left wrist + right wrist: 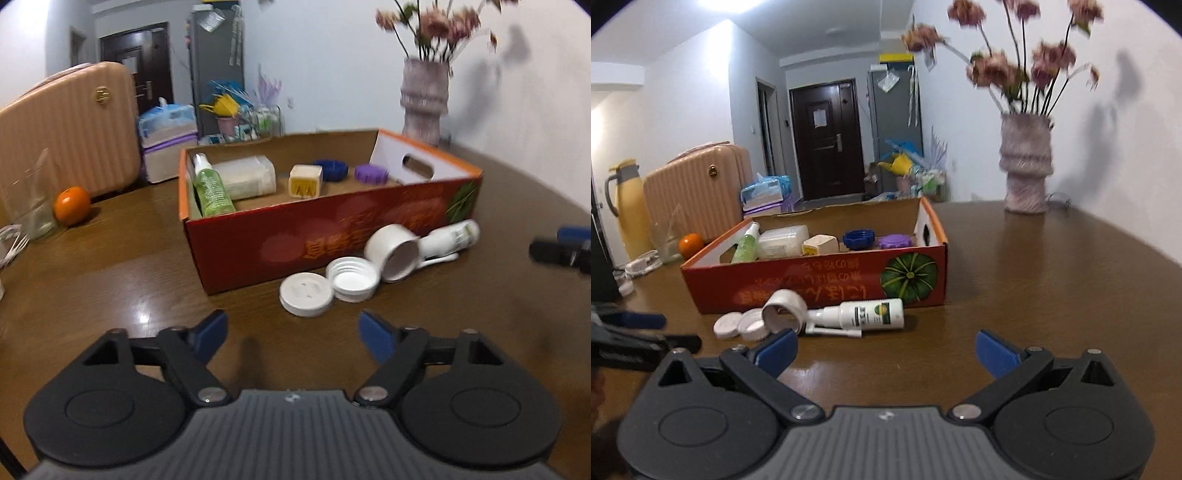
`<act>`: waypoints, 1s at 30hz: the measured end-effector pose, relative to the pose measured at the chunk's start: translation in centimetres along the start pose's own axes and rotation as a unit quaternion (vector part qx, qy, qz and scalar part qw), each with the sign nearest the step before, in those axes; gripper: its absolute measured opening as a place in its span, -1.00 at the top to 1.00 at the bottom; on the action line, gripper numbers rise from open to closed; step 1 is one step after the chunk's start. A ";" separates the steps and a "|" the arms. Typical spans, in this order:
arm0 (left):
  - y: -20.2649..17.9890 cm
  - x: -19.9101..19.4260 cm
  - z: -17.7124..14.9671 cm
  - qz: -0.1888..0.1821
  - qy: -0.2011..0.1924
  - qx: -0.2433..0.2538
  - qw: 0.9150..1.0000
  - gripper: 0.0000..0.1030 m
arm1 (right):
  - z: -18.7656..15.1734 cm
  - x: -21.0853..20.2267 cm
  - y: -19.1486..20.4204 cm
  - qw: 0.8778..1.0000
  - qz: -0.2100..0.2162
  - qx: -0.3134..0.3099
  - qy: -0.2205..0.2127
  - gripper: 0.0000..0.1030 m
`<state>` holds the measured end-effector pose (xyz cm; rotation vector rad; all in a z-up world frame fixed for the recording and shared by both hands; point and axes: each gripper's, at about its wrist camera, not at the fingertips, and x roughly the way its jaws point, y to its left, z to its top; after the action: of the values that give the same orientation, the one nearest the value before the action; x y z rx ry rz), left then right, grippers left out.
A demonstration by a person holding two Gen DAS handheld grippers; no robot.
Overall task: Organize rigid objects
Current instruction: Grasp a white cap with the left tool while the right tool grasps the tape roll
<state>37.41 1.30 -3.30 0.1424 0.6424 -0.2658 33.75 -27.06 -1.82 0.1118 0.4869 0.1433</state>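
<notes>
White spray bottle (864, 314) lies along box (820, 284) front; both grippers (293, 334) (884, 350) open, empty.

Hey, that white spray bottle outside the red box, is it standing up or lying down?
Lying down. The white spray bottle rests on its side on the table, lengthwise along the red box, nozzle toward the white lids.

Box (280, 240): red cardboard, open top, pumpkin print on its front, standing on the wooden table.
Inside the box: green spray bottle (210, 188) lying at the left end; clear case (247, 177) beside it; small beige block (304, 181); blue cap (330, 169); purple cap (370, 173).
In front of the box: flat white lid (304, 293); threaded white cap (352, 278) touching it, open side up; white cup (393, 253) tipped on its side; white spray bottle (452, 236) lying flat.
</notes>
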 end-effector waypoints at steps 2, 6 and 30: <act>0.3 1.4 0.5 -0.022 0.006 0.023 0.999 -0.43 | 0.7 1.8 -0.2 1.000 0.004 -0.002 0.013 -0.84; 0.3 3.4 0.9 -0.031 0.017 0.049 0.998 -0.33 | 1.6 4.5 0.7 0.999 0.001 -0.043 0.026 -0.44; 0.0 -5.9 -2.0 0.006 -0.065 -0.077 0.995 0.23 | 0.4 3.7 8.0 0.994 0.057 -0.094 -0.013 0.91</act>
<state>31.71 2.94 -1.26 -0.0180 0.5310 -0.2106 36.26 -18.58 -2.02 -0.0426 0.4397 0.2980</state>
